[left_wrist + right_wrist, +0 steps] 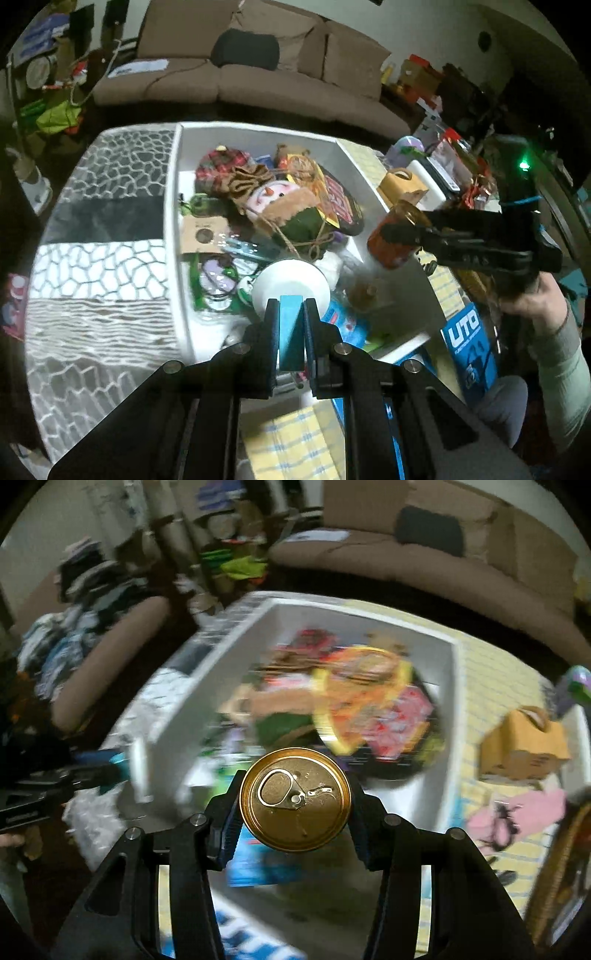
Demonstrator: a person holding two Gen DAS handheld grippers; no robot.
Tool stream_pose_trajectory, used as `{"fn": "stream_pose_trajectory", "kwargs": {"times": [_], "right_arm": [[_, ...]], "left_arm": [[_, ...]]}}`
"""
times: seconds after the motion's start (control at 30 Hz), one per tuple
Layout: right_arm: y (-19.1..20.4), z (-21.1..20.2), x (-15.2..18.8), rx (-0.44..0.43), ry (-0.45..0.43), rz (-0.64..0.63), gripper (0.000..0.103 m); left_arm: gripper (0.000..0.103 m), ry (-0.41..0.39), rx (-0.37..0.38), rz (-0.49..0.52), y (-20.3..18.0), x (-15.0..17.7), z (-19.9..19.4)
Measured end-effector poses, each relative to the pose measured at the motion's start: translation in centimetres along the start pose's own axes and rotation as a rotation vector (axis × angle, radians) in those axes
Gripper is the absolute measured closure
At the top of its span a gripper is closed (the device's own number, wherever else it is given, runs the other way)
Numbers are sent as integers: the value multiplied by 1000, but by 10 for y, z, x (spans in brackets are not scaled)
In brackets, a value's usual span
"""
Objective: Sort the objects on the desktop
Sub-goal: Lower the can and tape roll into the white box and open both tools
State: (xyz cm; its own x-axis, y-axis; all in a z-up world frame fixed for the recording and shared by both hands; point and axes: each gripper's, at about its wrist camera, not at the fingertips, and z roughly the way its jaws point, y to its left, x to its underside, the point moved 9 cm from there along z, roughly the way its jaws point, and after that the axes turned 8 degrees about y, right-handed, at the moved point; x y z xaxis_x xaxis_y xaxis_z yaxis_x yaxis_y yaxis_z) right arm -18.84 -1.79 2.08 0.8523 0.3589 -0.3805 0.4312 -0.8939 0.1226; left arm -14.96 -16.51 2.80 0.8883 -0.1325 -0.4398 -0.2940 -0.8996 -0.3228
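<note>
Left tongs (291, 306) squeezed nearly shut on one thin teal block (290, 332), over the full white bin (173, 206). Right tongs (295, 805) half open, gripped one can (294, 799) with a gold pull-tab lid, above the same bin. Read "UTO" on one blue box (467, 341).

A gold-lidded orange metal can (294, 799), a flat teal block (291, 332), a white bin (171, 206), a grey-and-white cracked-pattern tablecloth (99, 229).

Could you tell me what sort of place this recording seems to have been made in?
Most likely a lived-in living room at home: a brown sofa stands behind the work surface, a patterned rug lies beside the white bin of odds and ends, and household clutter lines the walls.
</note>
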Motion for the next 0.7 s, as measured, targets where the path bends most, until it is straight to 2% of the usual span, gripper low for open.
{"fn": "stream_pose_trajectory", "kwargs": {"times": [0.17, 0.27, 0.5, 0.7], "right_arm": [[-54, 28, 8, 139, 46, 43, 56], [-71, 42, 11, 181, 57, 55, 56], [-70, 77, 16, 107, 78, 73, 56], [-61, 93, 17, 174, 92, 22, 56]], "left_arm": [[92, 25, 8, 5, -2, -3, 19], [92, 42, 2, 1, 0, -2, 29], [91, 67, -15, -10, 6, 3, 40], [91, 83, -27, -19, 9, 5, 46]]}}
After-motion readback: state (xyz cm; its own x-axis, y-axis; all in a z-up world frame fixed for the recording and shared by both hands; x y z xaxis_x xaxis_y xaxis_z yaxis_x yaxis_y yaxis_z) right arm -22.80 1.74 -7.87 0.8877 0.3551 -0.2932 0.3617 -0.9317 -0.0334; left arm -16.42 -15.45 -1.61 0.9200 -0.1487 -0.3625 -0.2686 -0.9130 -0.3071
